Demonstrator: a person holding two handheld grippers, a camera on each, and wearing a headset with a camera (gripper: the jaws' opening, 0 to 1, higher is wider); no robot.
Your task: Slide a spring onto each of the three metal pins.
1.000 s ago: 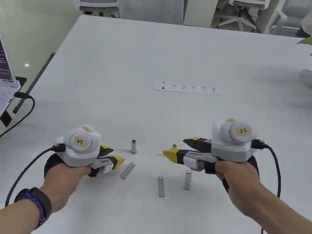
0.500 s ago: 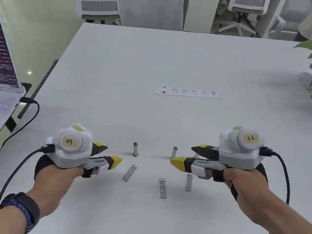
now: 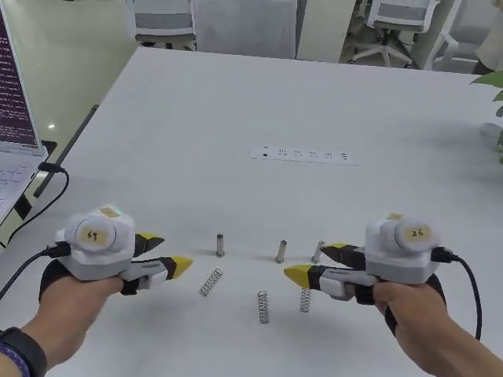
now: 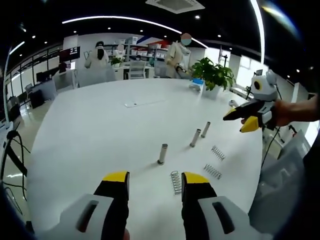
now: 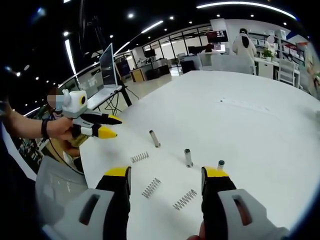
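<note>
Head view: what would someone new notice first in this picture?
Two white hand-held grippers with yellow-tipped jaws, the left gripper and the right gripper, both open, face each other low over the white table. Between them stand three short metal pins, bare, with three small wire springs lying just in front.

Three pins stand in a row on the table (image 3: 236, 102): left pin (image 3: 220, 245), middle pin (image 3: 281, 251), right pin (image 3: 317, 252); just before them lie the left spring (image 3: 210, 282), middle spring (image 3: 263, 306) and right spring (image 3: 305, 299); the left gripper (image 3: 174, 251) is left of the left spring; the right gripper (image 3: 306, 260) is above the right spring, near the right pin; a power strip (image 3: 303, 155) lies well behind the pins; a laptop (image 3: 12, 118) sits left of the table; chairs (image 3: 391, 16) stand beyond its far edge.
</note>
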